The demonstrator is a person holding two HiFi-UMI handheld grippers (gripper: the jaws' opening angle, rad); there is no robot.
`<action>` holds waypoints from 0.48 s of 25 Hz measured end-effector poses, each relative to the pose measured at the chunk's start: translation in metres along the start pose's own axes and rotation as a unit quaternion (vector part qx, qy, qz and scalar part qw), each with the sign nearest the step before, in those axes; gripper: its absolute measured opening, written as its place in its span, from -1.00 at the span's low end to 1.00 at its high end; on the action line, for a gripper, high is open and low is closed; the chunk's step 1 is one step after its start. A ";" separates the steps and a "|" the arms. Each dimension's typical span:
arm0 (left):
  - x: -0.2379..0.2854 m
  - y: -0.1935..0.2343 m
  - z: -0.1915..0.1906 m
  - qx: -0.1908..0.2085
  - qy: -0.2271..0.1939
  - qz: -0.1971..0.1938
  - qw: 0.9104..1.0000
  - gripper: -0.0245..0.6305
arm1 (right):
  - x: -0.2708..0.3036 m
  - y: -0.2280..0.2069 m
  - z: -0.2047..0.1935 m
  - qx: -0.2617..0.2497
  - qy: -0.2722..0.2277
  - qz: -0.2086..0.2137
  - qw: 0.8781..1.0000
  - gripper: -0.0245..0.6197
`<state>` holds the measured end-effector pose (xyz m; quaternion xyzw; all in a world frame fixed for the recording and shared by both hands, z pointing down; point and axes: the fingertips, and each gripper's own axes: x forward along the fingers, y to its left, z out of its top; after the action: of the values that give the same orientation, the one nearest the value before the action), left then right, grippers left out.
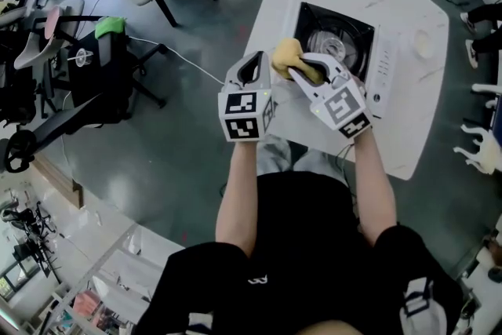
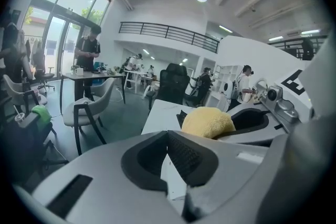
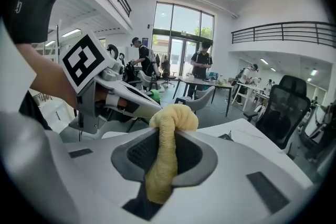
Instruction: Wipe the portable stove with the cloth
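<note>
By the stove point(image 1: 387, 68), right hand-held gripper point(image 1: 293, 74) pinches cloth point(image 1: 285, 54) lengthwise; left hand-held gripper point(image 1: 255, 59) closed.

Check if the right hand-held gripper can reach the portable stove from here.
Probably yes: the right hand-held gripper, shut on the cloth, hangs beside the portable stove with nothing between them.

Head view looks steeply down; close gripper views apparently share the cloth point(image 2: 207, 122).

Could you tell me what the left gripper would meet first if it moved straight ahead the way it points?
Most likely the cloth held in the right gripper, just ahead and slightly right of the left gripper; depth is unclear.
</note>
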<state>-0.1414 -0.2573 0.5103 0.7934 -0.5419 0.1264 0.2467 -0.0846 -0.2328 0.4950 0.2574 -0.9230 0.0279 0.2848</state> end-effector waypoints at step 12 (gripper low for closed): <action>0.012 0.033 0.013 -0.021 -0.012 -0.005 1.000 -0.93 | 0.040 -0.023 -0.027 -0.017 0.112 -0.001 0.994 -0.75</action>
<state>-0.1677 -0.2833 0.5135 0.7924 -0.5433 0.1044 0.2571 -0.0876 -0.2659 0.5375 0.2491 -0.8854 0.0407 0.3903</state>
